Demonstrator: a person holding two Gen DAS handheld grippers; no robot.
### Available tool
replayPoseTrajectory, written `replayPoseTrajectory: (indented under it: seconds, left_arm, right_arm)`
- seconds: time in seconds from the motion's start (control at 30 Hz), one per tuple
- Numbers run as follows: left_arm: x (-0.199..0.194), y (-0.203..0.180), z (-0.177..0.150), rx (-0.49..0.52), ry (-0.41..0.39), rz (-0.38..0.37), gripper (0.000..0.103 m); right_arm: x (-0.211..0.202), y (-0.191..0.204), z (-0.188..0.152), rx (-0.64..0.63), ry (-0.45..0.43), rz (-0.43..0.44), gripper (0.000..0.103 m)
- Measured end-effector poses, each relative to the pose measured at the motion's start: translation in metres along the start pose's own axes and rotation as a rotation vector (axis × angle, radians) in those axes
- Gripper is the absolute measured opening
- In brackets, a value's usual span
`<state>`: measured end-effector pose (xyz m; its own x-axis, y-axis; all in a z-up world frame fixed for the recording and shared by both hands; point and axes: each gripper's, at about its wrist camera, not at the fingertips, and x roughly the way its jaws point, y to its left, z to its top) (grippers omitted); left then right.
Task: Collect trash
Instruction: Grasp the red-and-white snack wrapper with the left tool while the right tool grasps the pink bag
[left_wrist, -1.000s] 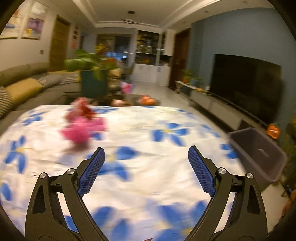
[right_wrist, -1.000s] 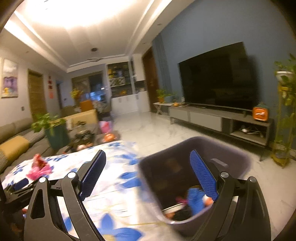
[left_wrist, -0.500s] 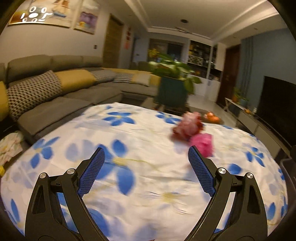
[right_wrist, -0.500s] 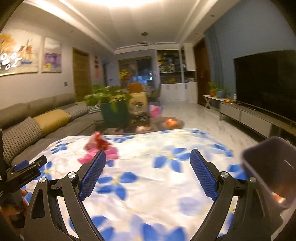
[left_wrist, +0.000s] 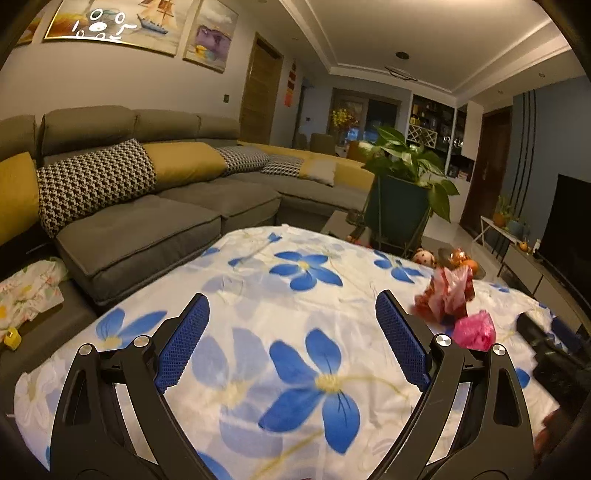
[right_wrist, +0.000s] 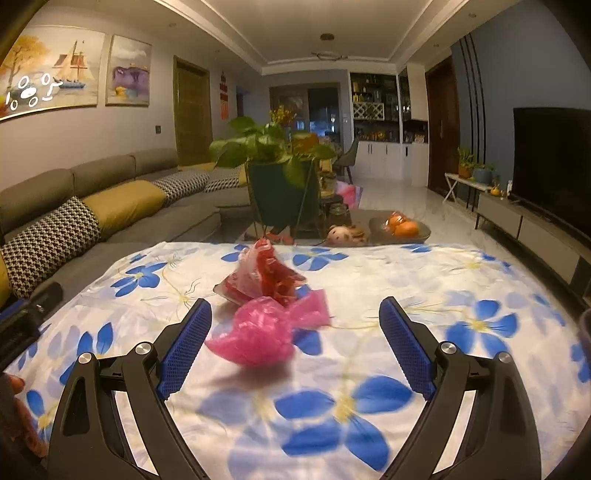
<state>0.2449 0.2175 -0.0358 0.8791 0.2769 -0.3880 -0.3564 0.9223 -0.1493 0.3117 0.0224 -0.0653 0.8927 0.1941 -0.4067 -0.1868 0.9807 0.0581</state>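
Observation:
A crumpled pink plastic bag (right_wrist: 264, 332) lies on the flowered tablecloth (right_wrist: 424, 288), just ahead of my open, empty right gripper (right_wrist: 295, 328), nearer its left finger. A red and clear wrapper (right_wrist: 264, 277) lies right behind the bag. In the left wrist view the pink bag (left_wrist: 474, 328) and the red wrapper (left_wrist: 445, 295) sit to the right of my open, empty left gripper (left_wrist: 291, 332), which is over bare cloth (left_wrist: 258, 295). The right gripper (left_wrist: 543, 339) shows dark at the right edge there.
A grey sofa (left_wrist: 155, 214) with cushions runs along the left. A potted plant (right_wrist: 280, 177) stands beyond the table, with a bowl of oranges (right_wrist: 400, 227) and a toy beside it. A TV (right_wrist: 554, 162) and low cabinet are on the right.
Both grippers have swung left, away from the dark bin, which has left view. The right gripper now faces the pink bag close up. Both stay open.

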Motion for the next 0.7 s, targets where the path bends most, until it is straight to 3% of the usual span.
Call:
replayPoseTrajectory:
  seconds: [0.2,0.37,0.43,0.53,0.7]
  left_arm:
    - [0.016,-0.005,0.004,0.021,0.000,-0.012,0.090]
    - [0.025,-0.015,0.005,0.017,0.007,-0.043,0.090]
    - [0.025,-0.021,0.005,0.024,0.006,-0.057,0.090]
    - [0.027,-0.034,0.003,0.039,0.017,-0.099,0.090]
    - [0.031,-0.066,0.000,0.073,0.026,-0.173,0.090]
  right_arm:
    - [0.034,0.008,-0.007,-0.012,0.096,-0.015,0.080]
    - [0.052,0.003,-0.017,0.002,0.183,0.005,0.054]
    - [0.054,-0.001,-0.018,0.026,0.189,0.024,0.035]
    - [0.052,-0.010,-0.018,0.074,0.181,0.043,0.026]
    - [0.028,-0.028,-0.009,0.111,0.102,-0.008,0.024]
